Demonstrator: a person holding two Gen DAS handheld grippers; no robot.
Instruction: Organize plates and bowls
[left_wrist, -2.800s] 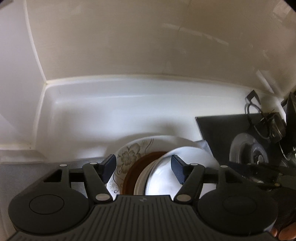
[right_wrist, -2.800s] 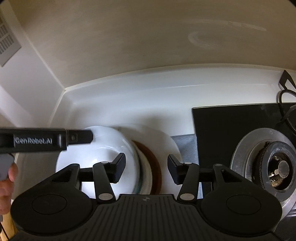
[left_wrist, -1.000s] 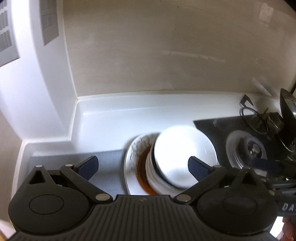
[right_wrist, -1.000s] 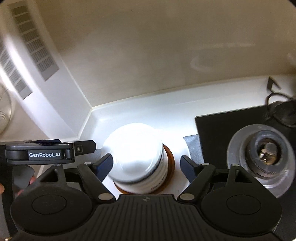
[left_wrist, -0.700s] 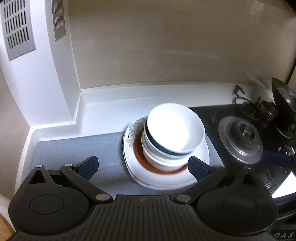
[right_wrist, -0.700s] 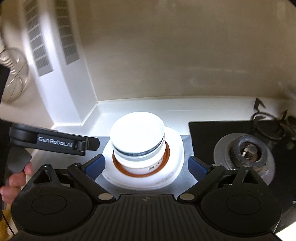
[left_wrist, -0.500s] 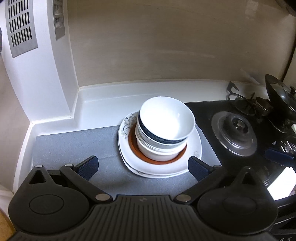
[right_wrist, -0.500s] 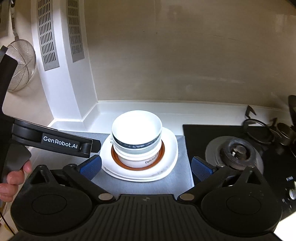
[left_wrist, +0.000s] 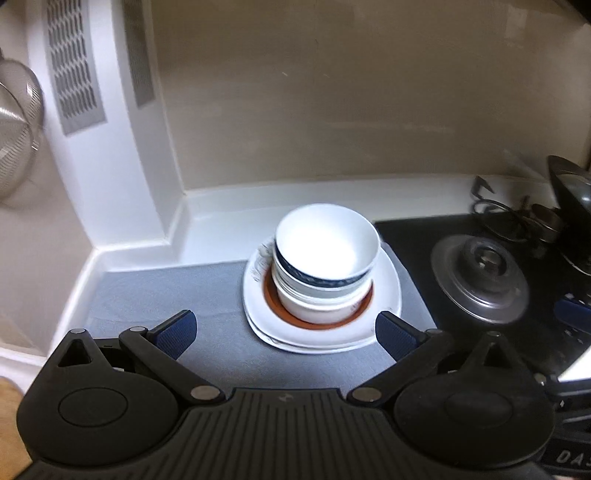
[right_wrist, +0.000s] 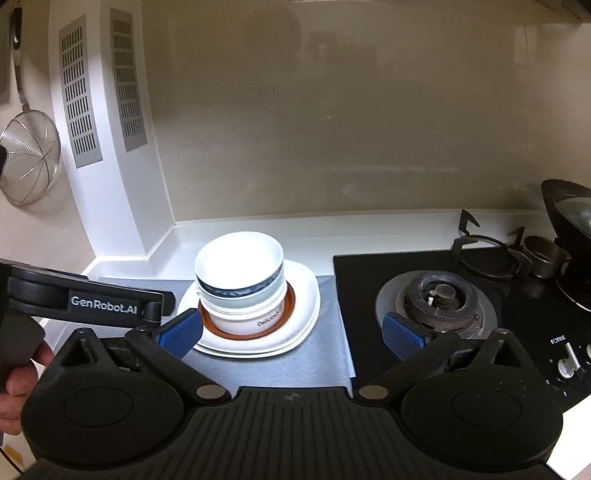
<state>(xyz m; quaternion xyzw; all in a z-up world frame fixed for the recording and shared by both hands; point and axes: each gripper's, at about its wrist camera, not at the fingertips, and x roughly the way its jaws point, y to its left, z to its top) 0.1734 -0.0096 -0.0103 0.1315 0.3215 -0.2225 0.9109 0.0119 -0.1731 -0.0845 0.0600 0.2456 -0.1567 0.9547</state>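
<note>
Each black hand-held gripper (right_wrist: 291, 334) has blue ribbed pads (right_wrist: 181, 332), silver pivot screws, and white "GenRobot.AI" lettering.

The grey bench (left_wrist: 147, 295) lies bare at the lower left of the left wrist view, giving a claw free passage. At centre the stack of bowls (left_wrist: 325, 258) on plates (left_wrist: 384, 295) blocks the way. The white pillar (left_wrist: 118, 177) closes the left, the wall (left_wrist: 332, 110) the back, and the stove burner (right_wrist: 436, 295) and black pan (right_wrist: 569, 221) crowd the right.

Beige wall (right_wrist: 332, 129) behind a white countertop (right_wrist: 236, 227); vented white column (right_wrist: 99, 110) at left, wire strainer (right_wrist: 27, 168) hanging beside it; black gas hob (right_wrist: 436, 291) at right.
</note>
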